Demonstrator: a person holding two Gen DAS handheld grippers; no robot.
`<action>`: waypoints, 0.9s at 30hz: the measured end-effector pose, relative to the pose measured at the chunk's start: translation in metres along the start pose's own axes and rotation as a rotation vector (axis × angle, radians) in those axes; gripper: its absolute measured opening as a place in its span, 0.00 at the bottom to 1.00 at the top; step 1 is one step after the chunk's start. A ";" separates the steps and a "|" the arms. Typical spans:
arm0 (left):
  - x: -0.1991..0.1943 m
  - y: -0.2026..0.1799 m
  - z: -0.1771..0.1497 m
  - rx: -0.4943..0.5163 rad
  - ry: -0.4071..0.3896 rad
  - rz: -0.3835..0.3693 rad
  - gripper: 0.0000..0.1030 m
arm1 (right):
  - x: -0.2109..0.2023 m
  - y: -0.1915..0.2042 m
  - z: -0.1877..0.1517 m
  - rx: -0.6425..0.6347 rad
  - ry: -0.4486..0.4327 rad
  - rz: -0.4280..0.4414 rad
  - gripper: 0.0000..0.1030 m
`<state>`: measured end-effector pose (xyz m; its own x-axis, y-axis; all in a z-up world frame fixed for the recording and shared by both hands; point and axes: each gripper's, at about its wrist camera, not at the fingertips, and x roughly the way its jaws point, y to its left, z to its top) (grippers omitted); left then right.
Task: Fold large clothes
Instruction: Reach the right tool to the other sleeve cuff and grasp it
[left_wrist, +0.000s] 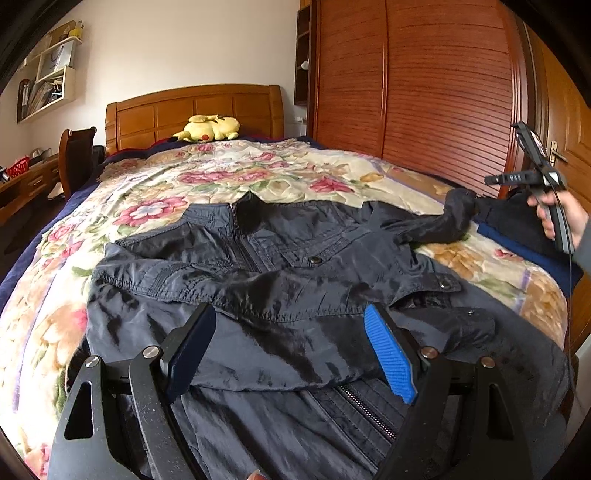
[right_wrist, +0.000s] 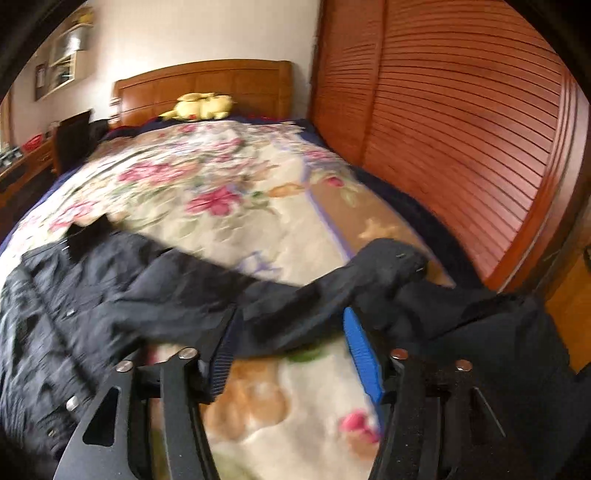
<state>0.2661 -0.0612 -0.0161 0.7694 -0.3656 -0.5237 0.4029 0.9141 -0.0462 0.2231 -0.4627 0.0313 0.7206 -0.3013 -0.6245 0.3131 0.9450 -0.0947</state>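
Observation:
A large dark navy jacket (left_wrist: 280, 266) lies front up on the floral bedspread (left_wrist: 184, 177), zip and collar toward the headboard. One sleeve is folded across its chest. My left gripper (left_wrist: 291, 343) is open just above the jacket's lower front, holding nothing. The other sleeve (left_wrist: 439, 225) stretches out to the right. In the right wrist view this sleeve (right_wrist: 332, 295) lies across the bed just beyond my right gripper (right_wrist: 291, 332), which is open and empty. The right gripper also shows in a hand at the right edge of the left wrist view (left_wrist: 491, 181).
A yellow plush toy (left_wrist: 210, 129) rests by the wooden headboard (left_wrist: 192, 107). A slatted wooden wardrobe (left_wrist: 424, 92) stands along the bed's right side. Other dark clothes (right_wrist: 480, 325) lie at the bed's right edge. A desk and chair (left_wrist: 74, 158) stand left.

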 end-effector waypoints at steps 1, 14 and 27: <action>0.002 0.000 -0.001 0.001 0.005 0.001 0.81 | 0.007 -0.004 0.005 0.007 0.017 0.002 0.65; 0.023 -0.001 -0.010 0.011 0.066 0.010 0.81 | 0.095 -0.048 0.056 0.137 0.171 -0.097 0.65; 0.047 0.000 -0.021 0.001 0.150 0.003 0.81 | 0.193 -0.064 0.065 0.177 0.365 -0.180 0.65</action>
<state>0.2921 -0.0745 -0.0590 0.6877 -0.3323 -0.6455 0.4011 0.9150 -0.0437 0.3819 -0.5898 -0.0327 0.3890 -0.3644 -0.8461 0.5378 0.8355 -0.1125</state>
